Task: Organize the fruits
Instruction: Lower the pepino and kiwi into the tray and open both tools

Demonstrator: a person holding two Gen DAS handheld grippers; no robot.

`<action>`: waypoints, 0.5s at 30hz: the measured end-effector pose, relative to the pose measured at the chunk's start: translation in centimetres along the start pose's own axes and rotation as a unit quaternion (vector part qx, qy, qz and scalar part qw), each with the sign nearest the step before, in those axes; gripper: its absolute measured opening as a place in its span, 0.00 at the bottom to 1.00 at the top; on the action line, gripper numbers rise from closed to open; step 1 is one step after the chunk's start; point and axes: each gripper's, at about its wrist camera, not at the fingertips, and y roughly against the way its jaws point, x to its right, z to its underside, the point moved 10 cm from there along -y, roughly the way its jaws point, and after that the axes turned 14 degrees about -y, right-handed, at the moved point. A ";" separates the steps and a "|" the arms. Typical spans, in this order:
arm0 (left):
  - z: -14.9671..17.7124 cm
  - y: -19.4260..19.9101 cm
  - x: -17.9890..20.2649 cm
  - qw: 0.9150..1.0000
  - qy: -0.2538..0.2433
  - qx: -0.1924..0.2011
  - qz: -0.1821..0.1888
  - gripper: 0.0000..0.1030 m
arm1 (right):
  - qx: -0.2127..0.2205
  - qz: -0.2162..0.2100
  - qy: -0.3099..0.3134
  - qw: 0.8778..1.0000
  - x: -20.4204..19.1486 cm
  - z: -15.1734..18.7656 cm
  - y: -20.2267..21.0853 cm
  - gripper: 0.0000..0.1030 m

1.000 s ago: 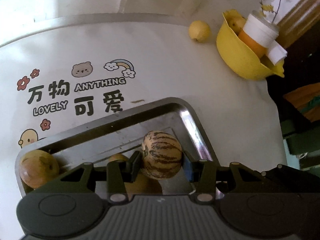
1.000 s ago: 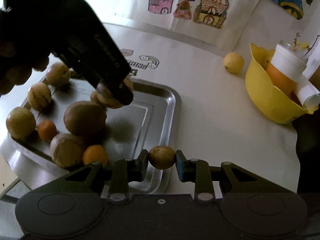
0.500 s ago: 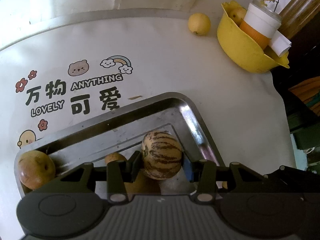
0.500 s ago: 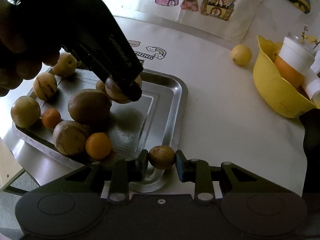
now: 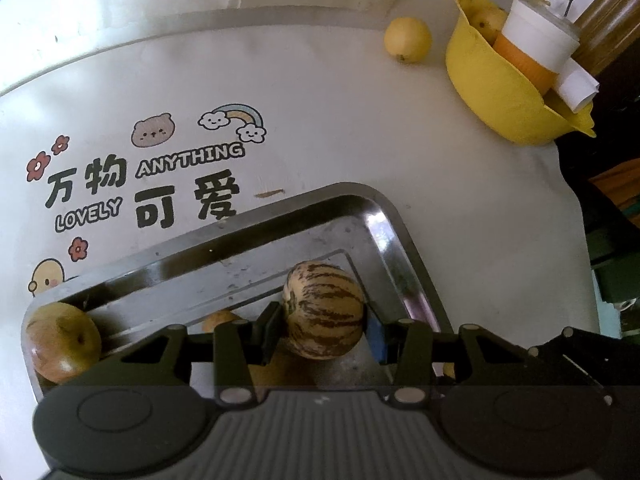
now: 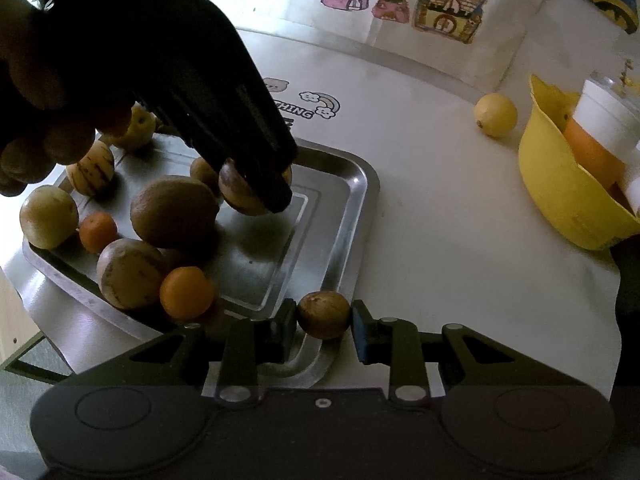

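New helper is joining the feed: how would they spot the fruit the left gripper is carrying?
Find the metal tray. Over its bare end, the left gripper pinches a striped fruit: cream with brown streaks, lifted above the fruits lying on the tray.

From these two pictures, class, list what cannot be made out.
- Left wrist view: fruit behind the left tongs, hidden by the tong body.
- Both views: yellow bowl contents, hidden by its wall and the cup.
- Right wrist view: striped fruit, half covered by the other tong.
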 end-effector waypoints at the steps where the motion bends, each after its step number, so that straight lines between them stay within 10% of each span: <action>1: 0.0 -0.1 0.0 1.000 0.001 -0.001 0.001 0.46 | -0.001 -0.001 0.002 1.000 0.0 0.0 -0.1 0.30; 15: -0.2 -1.0 -0.3 1.000 0.002 -0.016 -0.003 0.47 | -0.003 -0.009 0.027 1.000 -0.4 -0.9 -1.5 0.30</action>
